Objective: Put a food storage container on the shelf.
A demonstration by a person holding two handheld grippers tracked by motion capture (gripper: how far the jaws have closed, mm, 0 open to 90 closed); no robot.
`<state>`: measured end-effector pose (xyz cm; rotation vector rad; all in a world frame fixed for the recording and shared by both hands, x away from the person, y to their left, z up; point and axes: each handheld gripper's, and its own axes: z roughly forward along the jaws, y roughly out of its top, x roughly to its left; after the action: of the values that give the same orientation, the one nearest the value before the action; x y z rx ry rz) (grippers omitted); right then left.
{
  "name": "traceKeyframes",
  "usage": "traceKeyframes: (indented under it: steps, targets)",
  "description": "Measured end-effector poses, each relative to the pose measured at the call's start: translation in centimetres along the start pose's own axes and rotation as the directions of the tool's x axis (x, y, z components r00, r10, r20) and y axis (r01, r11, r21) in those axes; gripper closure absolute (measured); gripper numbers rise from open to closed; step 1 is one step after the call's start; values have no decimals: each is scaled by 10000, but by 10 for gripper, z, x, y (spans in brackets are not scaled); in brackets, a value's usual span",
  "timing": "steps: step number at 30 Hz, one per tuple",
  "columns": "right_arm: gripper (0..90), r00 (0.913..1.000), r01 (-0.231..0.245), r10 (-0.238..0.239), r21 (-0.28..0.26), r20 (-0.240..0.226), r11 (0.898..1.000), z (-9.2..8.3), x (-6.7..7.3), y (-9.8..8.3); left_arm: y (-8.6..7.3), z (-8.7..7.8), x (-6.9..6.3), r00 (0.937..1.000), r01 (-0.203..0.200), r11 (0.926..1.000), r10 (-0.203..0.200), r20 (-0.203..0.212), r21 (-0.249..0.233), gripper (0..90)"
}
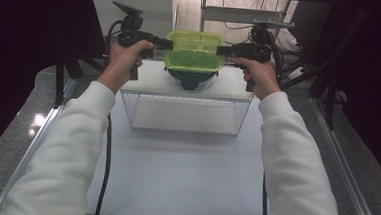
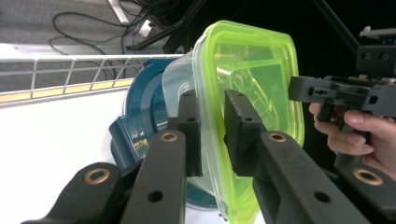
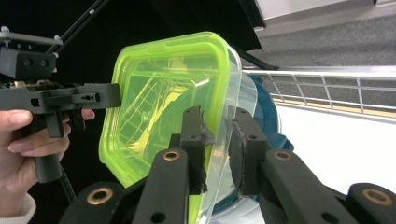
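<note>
A clear container with a lime-green lid [image 1: 194, 50] is held level between both grippers, just above a dark blue bowl [image 1: 190, 81] at the back of the table. My left gripper [image 1: 170, 44] grips its left rim. In the left gripper view the jaws [image 2: 211, 95] close over the lid edge [image 2: 252, 65], with the blue bowl [image 2: 140, 116] behind it. My right gripper [image 1: 220, 50] grips the opposite rim. There its jaws [image 3: 218, 114] pinch the green edge and the clear wall [image 3: 163, 93], and the blue bowl [image 3: 267, 116] lies beyond.
A white wire basket [image 1: 128, 105] stands just in front of the bowl, with a flat white sheet on its floor. Its rails show in both gripper views [image 2: 70, 70] [image 3: 327, 84]. White tabletop [image 1: 184, 177] lies between my forearms. Metal table rails run along both sides.
</note>
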<state>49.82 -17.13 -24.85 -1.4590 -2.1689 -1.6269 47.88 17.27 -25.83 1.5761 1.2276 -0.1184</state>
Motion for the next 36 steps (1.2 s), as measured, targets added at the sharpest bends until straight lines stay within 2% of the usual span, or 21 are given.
traceKeyframes:
  steps: [2, 5, 7, 10, 16, 20, 23, 24, 25, 29, 32, 36]
  targets:
    - [751, 9998, -190, 190, 11, -30, 9998, 3, -3, 2, 1, 2, 5, 9995, 284, 9996, -284, 133, 10, 771]
    - [744, 9964, -810, 808, -66, -246, 9967, 9, -10, 3, 3, 4, 11, 9976, 652, 9978, -653, 213, 72, 755]
    - [735, 9939, -1065, 1062, -83, -303, 9943, 12, -14, 3, 3, 6, 15, 9957, 868, 9962, -870, 322, 74, 746]
    - [723, 9884, -1463, 1461, -28, -423, 9892, 15, -18, 3, 4, 9, 21, 9936, 1051, 9945, -1052, 408, 51, 731]
    - [707, 9837, -1689, 1693, 110, -614, 9856, 16, -21, 3, 2, 12, 24, 9937, 1046, 9944, -1040, 428, -126, 712]
    - [676, 9870, -1523, 1526, 91, -514, 9883, 16, -19, 0, 0, 14, 25, 9942, 1014, 9946, -1005, 381, -221, 670]
    - [578, 9894, -1365, 1361, -36, -509, 9906, 17, -17, -1, -1, 15, 24, 9967, 791, 9965, -785, 199, -285, 565]
    - [498, 9920, -1215, 1210, -113, -372, 9925, 17, -15, -1, -1, 15, 23, 9970, 768, 9966, -765, 110, -290, 490]
    - [452, 9921, -1224, 1219, -140, -305, 9924, 17, -14, -1, -2, 15, 22, 9976, 687, 9970, -689, -37, -363, 451]
    - [333, 9956, -864, 874, -323, 329, 9957, 14, -10, -3, -3, 8, 19, 9990, 329, 9967, -349, -268, -748, 318]
    - [277, 9971, -648, 665, -456, 381, 9969, 7, -8, -5, -7, -2, 14, 9987, -129, 9953, 81, -501, -957, 263]
    - [253, 9990, 156, -131, -590, 424, 9981, -9, -1, -13, -18, -18, 3, 9929, -986, 9891, 904, -776, -1094, 239]
